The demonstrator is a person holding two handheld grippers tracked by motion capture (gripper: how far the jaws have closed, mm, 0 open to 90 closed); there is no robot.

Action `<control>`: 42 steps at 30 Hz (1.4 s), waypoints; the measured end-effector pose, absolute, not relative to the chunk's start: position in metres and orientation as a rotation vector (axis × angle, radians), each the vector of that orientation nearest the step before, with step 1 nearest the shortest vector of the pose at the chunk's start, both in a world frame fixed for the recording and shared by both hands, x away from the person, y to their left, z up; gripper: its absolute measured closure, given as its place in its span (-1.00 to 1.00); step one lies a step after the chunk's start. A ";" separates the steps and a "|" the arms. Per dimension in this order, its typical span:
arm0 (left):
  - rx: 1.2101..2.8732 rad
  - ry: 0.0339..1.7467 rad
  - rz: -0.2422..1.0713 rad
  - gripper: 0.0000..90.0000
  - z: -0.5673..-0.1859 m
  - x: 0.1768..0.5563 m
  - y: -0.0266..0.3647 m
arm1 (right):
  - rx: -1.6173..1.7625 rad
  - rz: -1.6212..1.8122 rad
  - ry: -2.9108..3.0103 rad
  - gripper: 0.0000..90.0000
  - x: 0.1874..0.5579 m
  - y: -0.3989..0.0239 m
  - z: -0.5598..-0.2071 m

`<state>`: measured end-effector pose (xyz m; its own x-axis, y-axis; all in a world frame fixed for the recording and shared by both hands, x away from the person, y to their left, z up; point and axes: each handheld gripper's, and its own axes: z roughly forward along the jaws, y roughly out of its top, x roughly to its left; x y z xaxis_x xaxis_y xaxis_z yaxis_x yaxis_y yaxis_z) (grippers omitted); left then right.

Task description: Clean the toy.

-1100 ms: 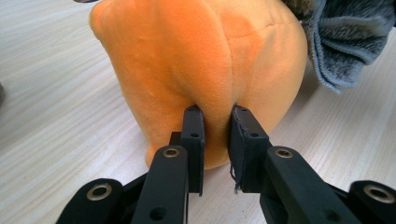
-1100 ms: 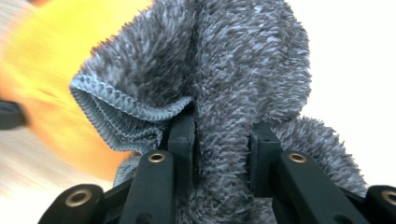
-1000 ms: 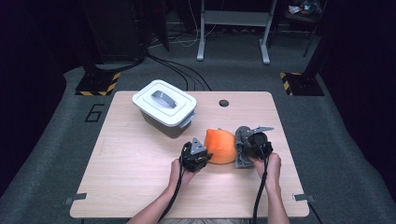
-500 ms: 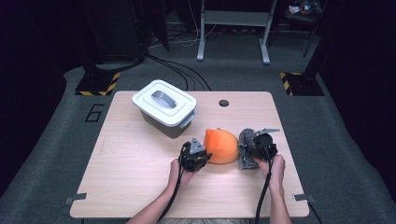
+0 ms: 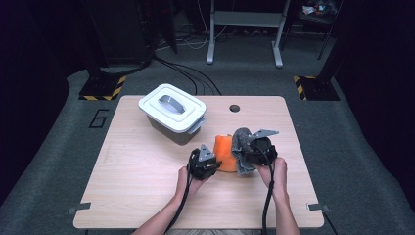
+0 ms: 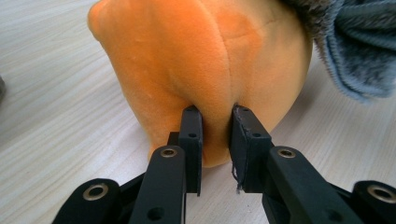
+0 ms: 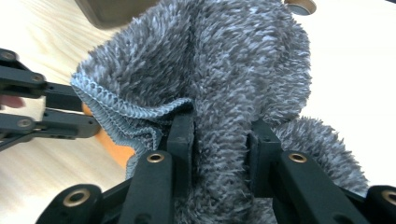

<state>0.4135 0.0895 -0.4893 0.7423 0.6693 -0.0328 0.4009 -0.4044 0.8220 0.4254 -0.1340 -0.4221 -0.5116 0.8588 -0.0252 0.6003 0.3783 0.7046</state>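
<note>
On the pale wooden table [image 5: 147, 186], both hands are busy at the middle right. The left gripper [image 6: 215, 140] is clamped onto a fold of the soft orange plush cloth [image 6: 201, 60], its two black jaws pinching the fabric near the bottom edge of the bundle. From above, that left gripper [image 5: 204, 161] sits just left of the orange cloth [image 5: 224, 152], which lies bunched on the tabletop.

Over on the other side, the right gripper [image 7: 219, 144] has a firm bite on the shaggy grey microfibre cloth [image 7: 224, 65]; the pile bulges between the jaws, and a stitched hem curls over the left jaw. In the high view the right gripper [image 5: 254, 149] holds the grey cloth [image 5: 241, 142] right up against the orange one, the two fabrics touching. The left gripper's black arms show at the left edge of the right gripper view, close by.

Behind the cloths, toward the far left of the table, stands a grey plastic bin with a white lid and a grey handle [image 5: 172, 108], well apart from the hands. A small round hole [image 5: 234, 108] sits near the table's far edge.
</note>
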 end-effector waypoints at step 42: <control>2.139 0.806 0.425 0.50 -0.507 0.426 0.084 | 1.280 0.914 2.233 0.45 0.438 -0.135 -0.434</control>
